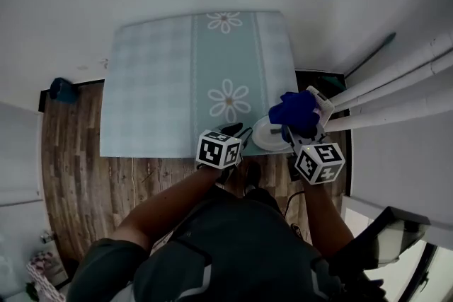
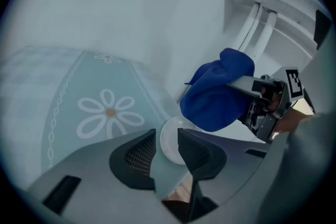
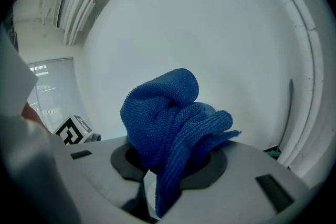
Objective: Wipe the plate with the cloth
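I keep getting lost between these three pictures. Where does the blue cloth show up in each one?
Head view: the blue cloth is right of centre, in the right gripper, overlapping the white plate's right edge.
Left gripper view: the cloth is right of centre, above the plate.
Right gripper view: the cloth is dead centre, clamped between the jaws.
Shared landmark: the white pipes, towards the right in every view.

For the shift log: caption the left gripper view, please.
Open left tongs frame the white plate on the floral tablecloth; right tongs hold a blue cloth close by.
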A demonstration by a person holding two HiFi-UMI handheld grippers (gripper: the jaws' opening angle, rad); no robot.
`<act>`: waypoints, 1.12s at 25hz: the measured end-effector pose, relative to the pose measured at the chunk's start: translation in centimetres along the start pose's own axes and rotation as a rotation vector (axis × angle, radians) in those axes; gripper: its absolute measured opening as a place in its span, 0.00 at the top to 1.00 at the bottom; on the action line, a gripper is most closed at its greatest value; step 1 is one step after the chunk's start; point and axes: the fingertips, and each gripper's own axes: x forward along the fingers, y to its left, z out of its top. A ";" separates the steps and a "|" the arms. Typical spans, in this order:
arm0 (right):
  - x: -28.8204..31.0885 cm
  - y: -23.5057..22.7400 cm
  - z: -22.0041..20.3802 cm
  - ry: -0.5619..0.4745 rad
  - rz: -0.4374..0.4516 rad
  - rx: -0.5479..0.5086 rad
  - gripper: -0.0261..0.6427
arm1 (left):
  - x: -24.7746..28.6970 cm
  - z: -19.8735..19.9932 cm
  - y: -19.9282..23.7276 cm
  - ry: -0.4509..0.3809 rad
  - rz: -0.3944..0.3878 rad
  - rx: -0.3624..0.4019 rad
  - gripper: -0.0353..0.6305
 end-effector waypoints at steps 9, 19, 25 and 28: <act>5.6 2.4 -7.8 0.252 0.241 -0.076 0.77 | 4.2 -3.3 1.1 0.051 0.145 -0.036 0.77; 7.3 1.8 -13.2 0.423 0.268 -0.119 0.77 | 5.4 -4.3 1.1 0.077 0.163 -0.068 0.84; 7.3 0.1 -13.7 0.473 0.250 -0.155 0.77 | 5.3 -4.4 0.9 0.076 0.197 -0.071 0.84; 6.5 -2.6 -13.4 0.482 0.175 -0.122 0.77 | 5.3 -4.4 0.9 0.079 0.195 -0.064 0.84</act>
